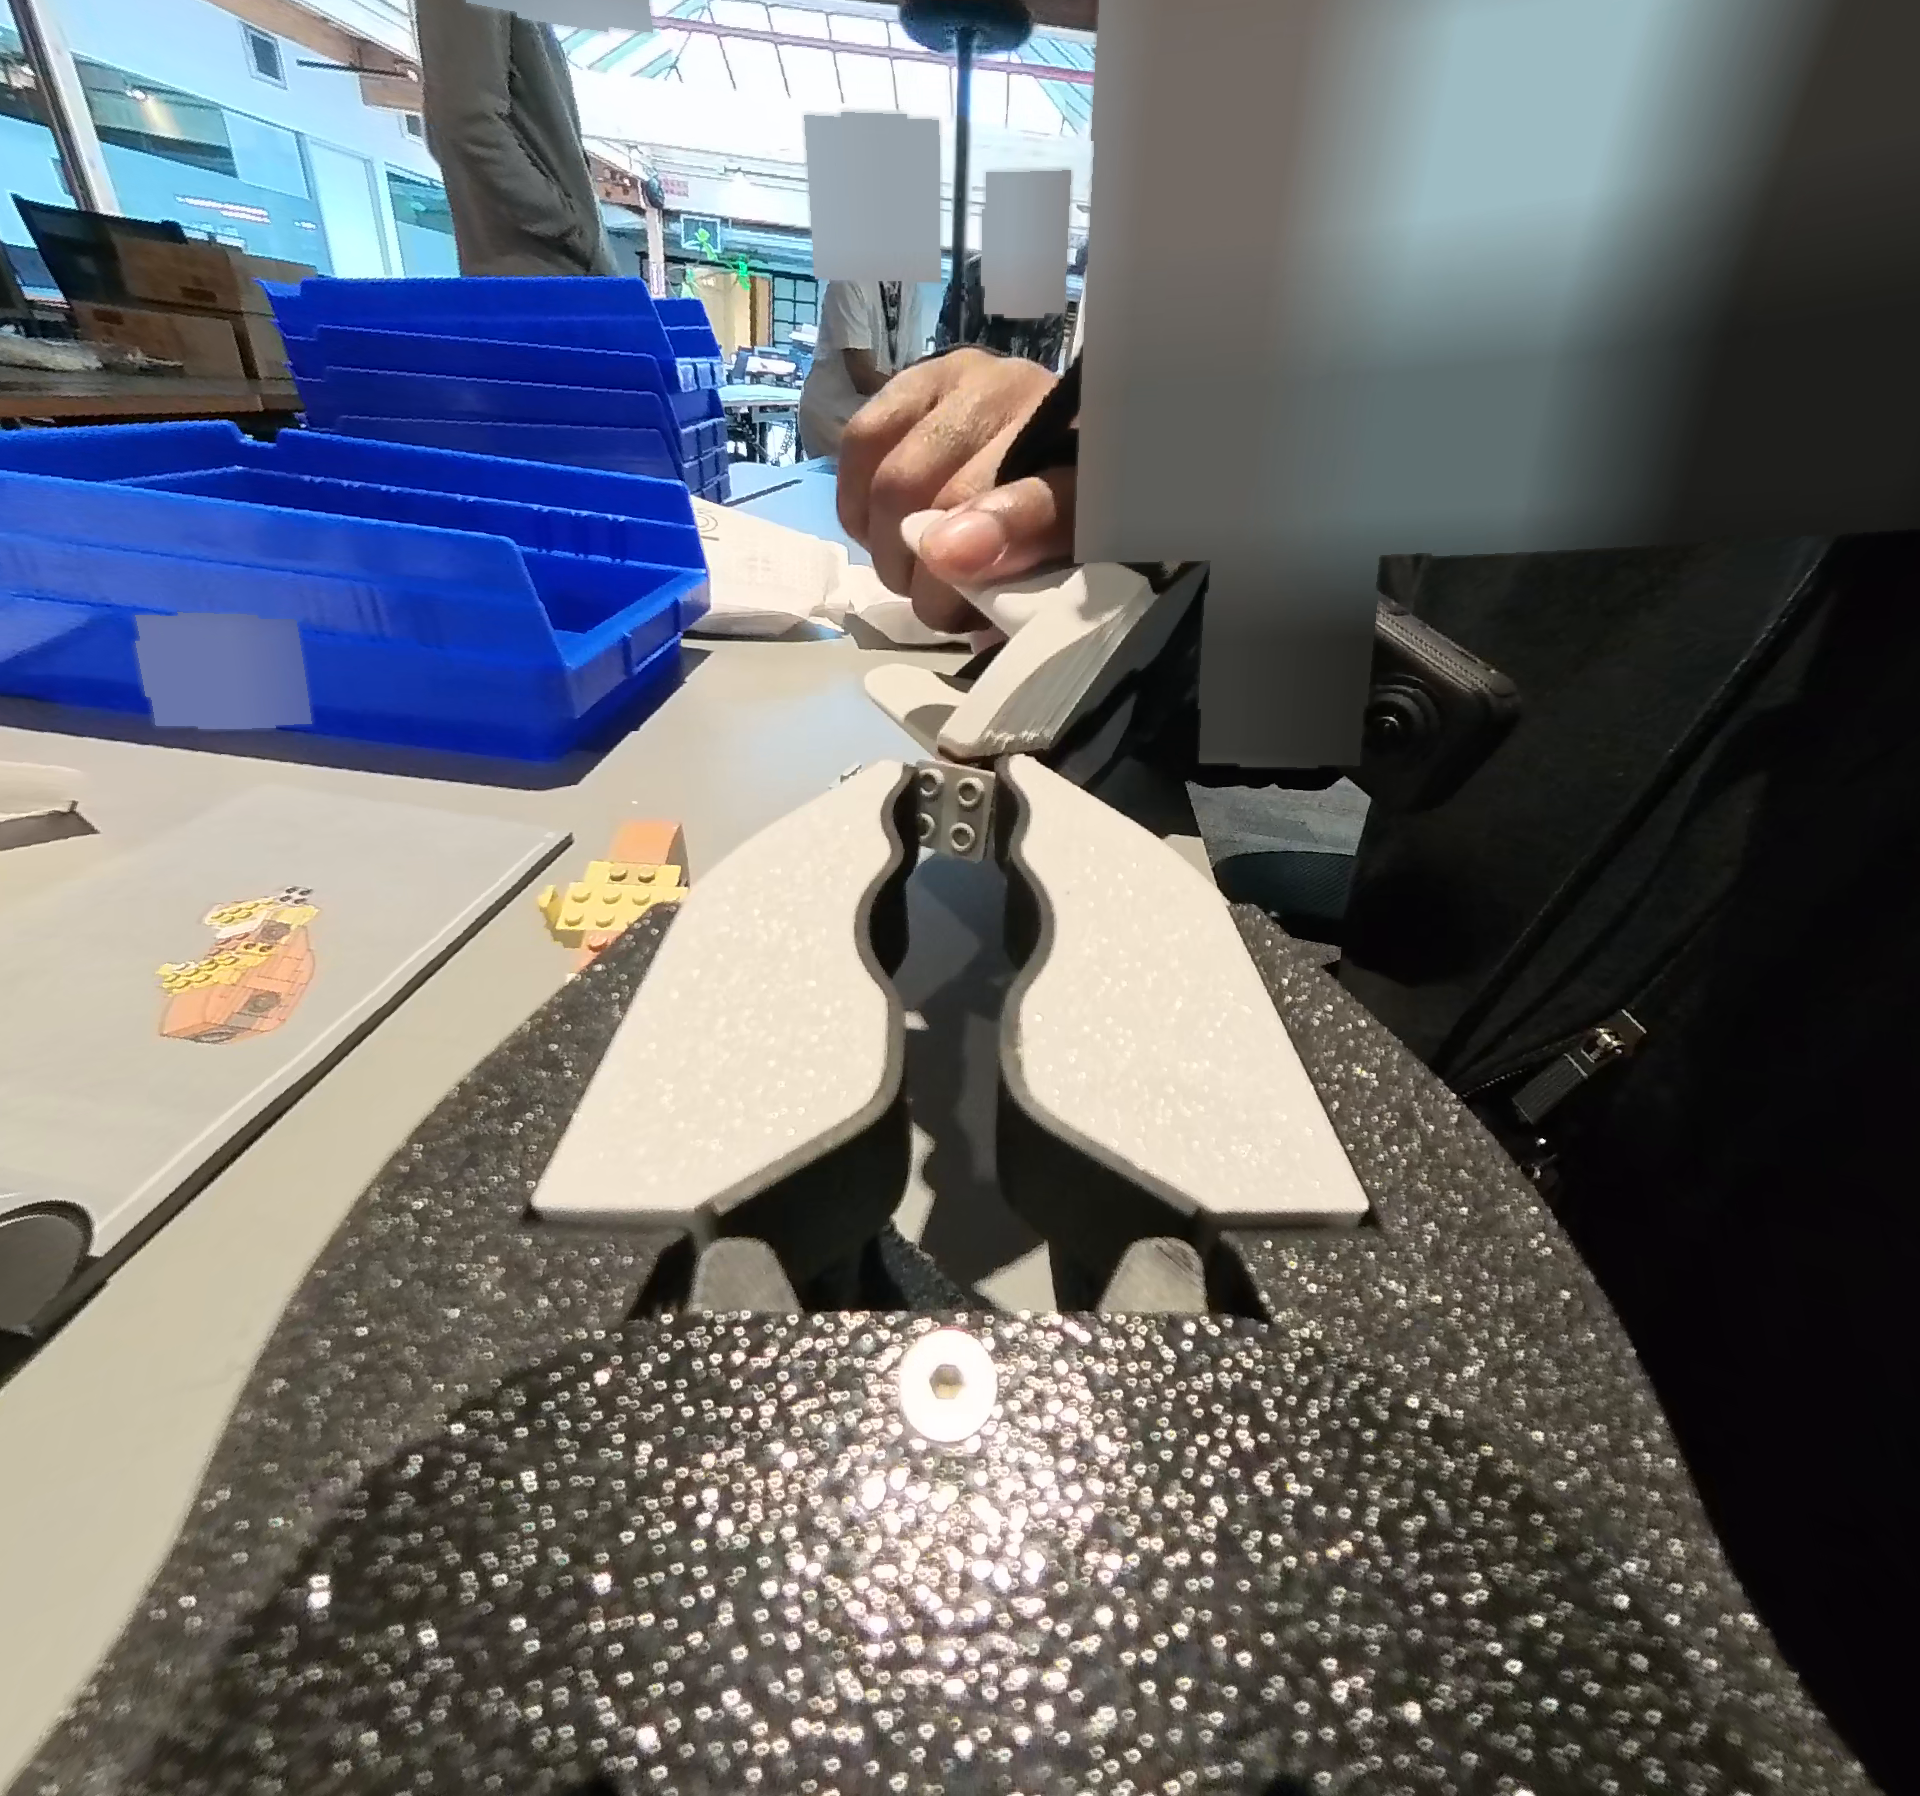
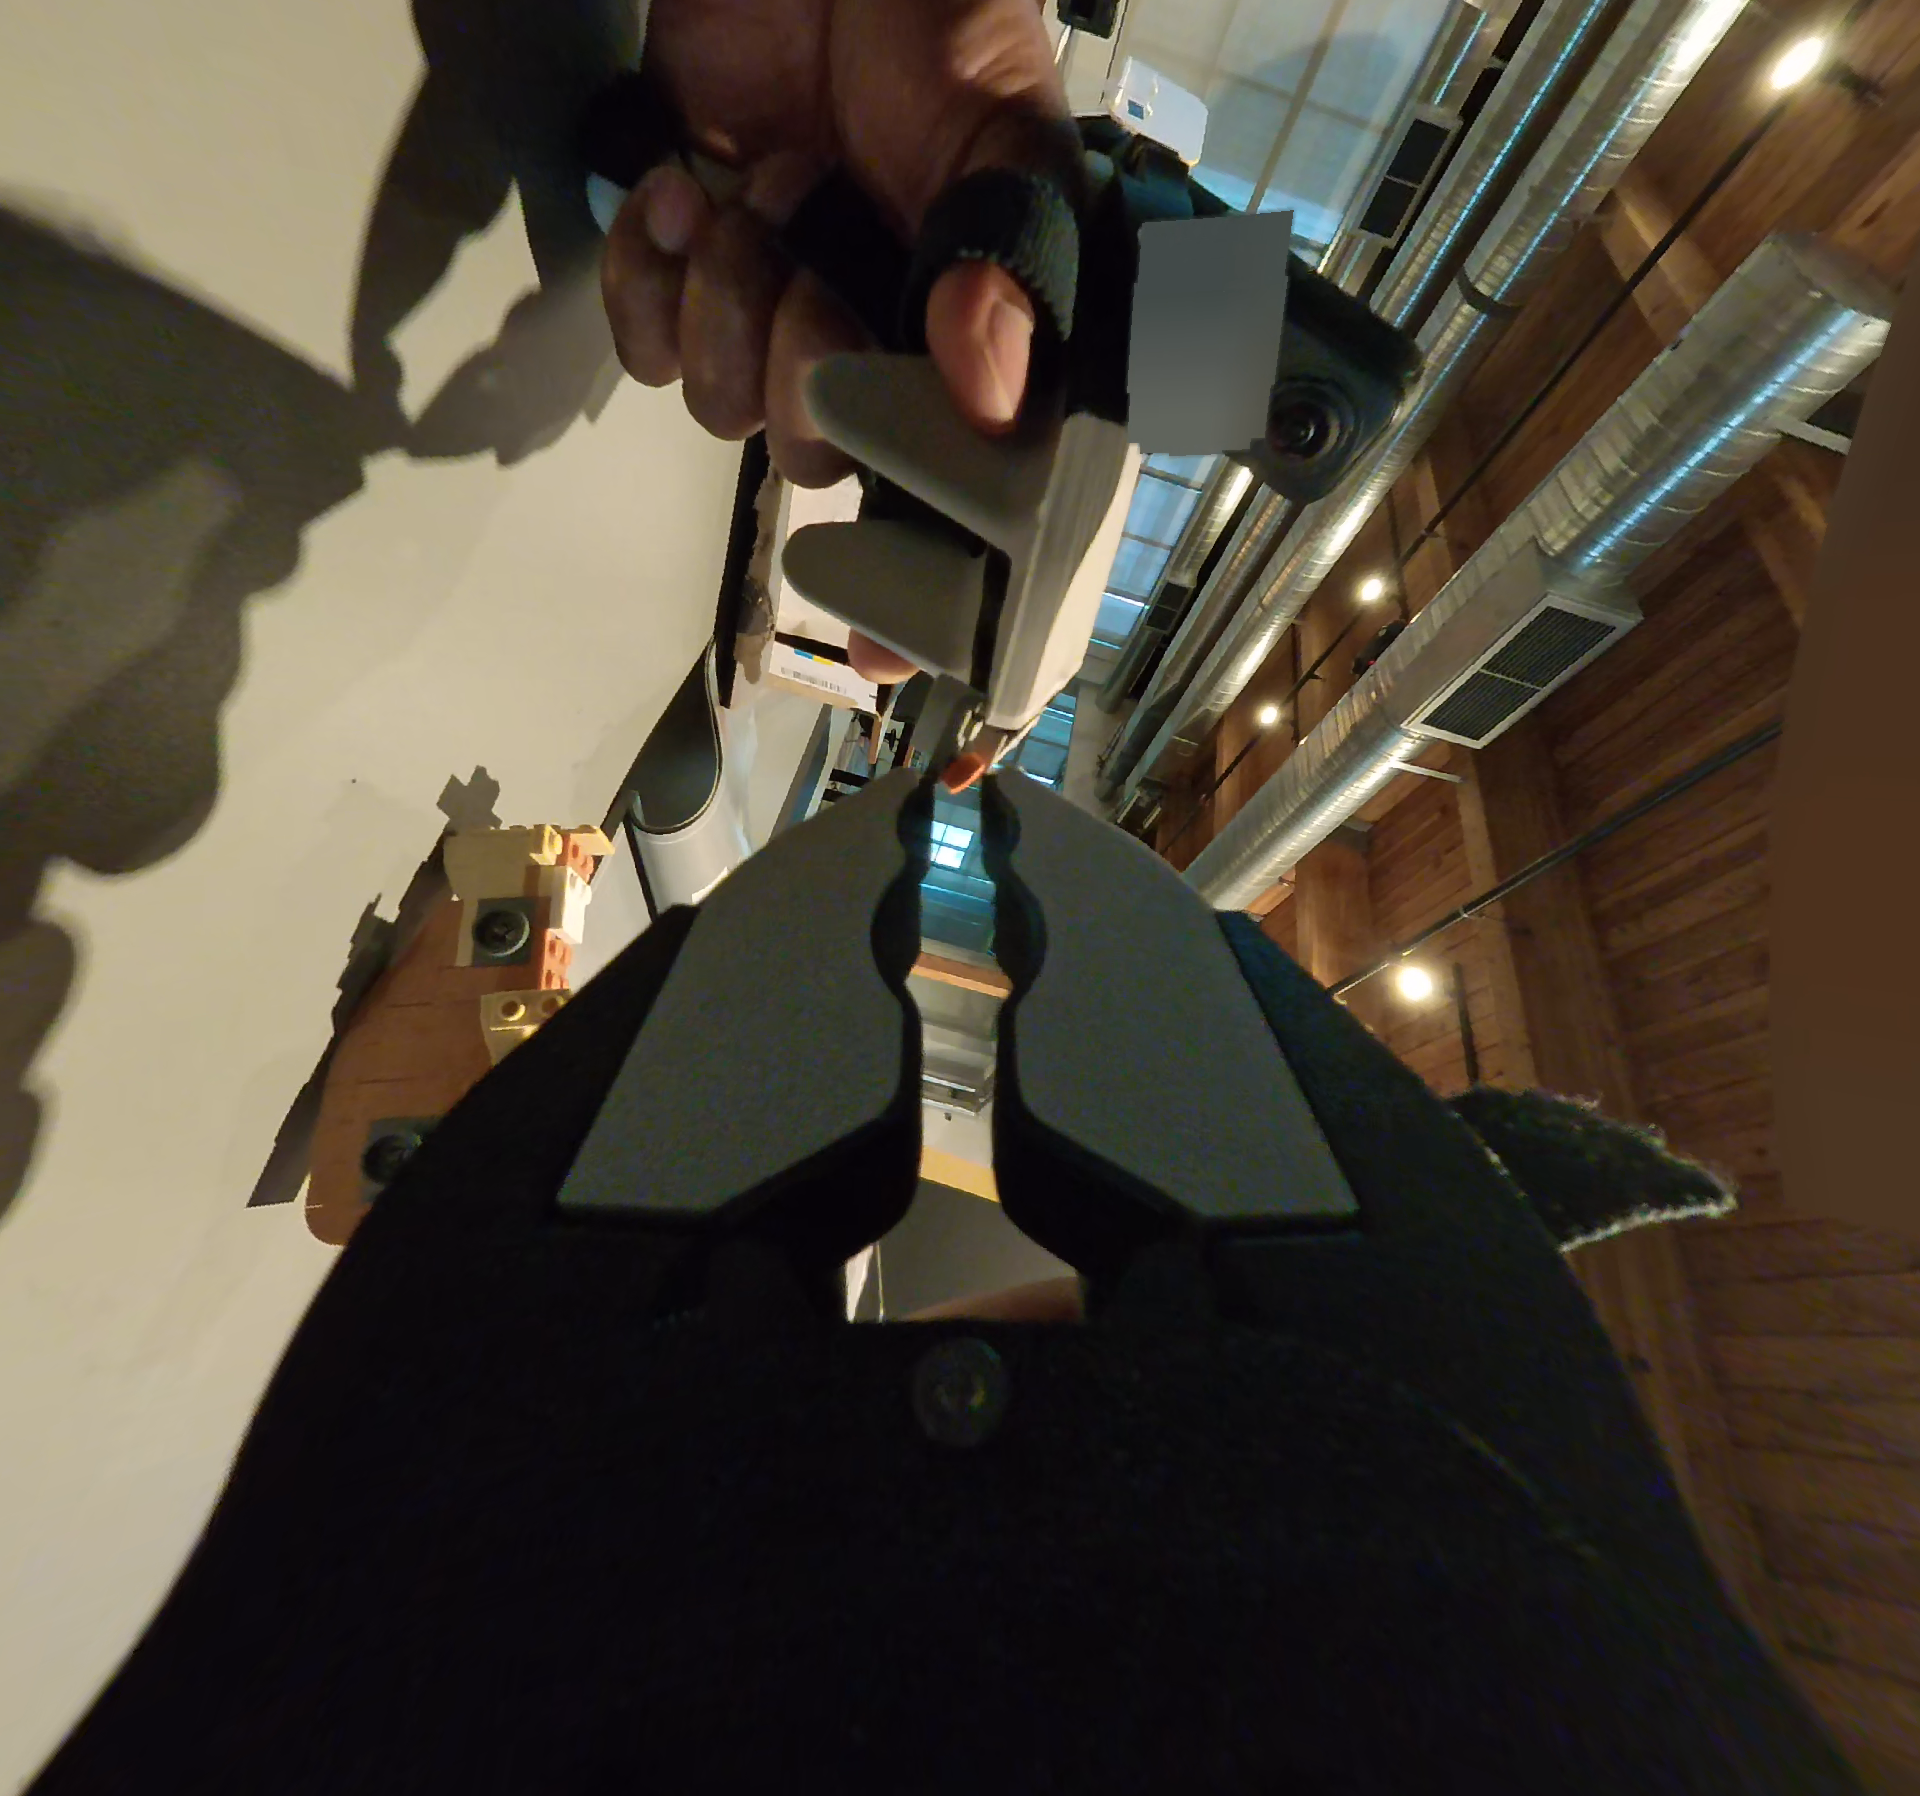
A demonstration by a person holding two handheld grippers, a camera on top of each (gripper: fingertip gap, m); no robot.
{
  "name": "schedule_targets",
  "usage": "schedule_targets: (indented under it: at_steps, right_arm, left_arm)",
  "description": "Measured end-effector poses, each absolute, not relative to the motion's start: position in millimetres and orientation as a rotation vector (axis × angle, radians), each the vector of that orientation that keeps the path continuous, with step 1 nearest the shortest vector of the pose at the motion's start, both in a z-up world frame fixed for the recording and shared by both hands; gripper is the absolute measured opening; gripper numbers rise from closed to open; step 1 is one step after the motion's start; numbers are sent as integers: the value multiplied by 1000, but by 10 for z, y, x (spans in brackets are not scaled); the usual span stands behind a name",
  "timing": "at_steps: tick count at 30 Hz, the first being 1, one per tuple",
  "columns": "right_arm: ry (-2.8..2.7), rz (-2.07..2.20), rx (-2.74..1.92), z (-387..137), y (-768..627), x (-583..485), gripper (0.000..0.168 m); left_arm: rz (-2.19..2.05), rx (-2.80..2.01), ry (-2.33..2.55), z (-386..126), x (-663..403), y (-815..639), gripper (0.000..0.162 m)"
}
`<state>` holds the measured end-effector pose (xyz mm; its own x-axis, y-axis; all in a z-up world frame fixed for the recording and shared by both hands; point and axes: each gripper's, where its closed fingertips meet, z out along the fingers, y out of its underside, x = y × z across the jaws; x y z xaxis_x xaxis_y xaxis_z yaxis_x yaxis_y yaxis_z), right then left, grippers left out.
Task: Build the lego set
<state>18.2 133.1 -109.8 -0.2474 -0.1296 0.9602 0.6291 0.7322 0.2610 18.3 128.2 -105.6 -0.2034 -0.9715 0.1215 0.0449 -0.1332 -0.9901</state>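
Your left claw [image 1: 958, 816] is clenched on a small grey plate [image 1: 952, 814], pinched at the very fingertips with its four studs facing the camera, held up off the bench [image 1: 727, 707]. Your right claw [image 2: 954, 790] has its tips nearly together on a tiny orange piece [image 2: 966, 772]; it looks gripped, but only by an edge. The two claws meet tip to tip in the air, so the step in hand seems to be mating the orange piece with the grey plate.

To do it well, square the two parts first: the right view is rolled hard over, so check that the orange piece sits flat to the plate before you press. Push straight along the stud axis, not at a slant, or the piece may pivot out of that shallow hold. Keep the left claw tight and steady as the anvil; its grip is also shallow.

The part-built model [image 1: 623, 889] waits on the bench beside the instruction sheet [image 1: 239, 957], near the blue bins [image 1: 416, 593].
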Motion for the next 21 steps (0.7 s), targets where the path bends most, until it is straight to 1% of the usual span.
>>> schedule_targets:
  at_steps: [16, 21]
  right_arm:
    - [-1635, -760, -441, -1035, 1377, 221, 12]
    - [-1488, -633, -567, -909, 1414, 245, 15]
  left_arm:
    - [-1539, -1148, 1177, -989, 136, 1329, 12]
    - [-1615, -1124, 1089, -890, 77, 1379, 13]
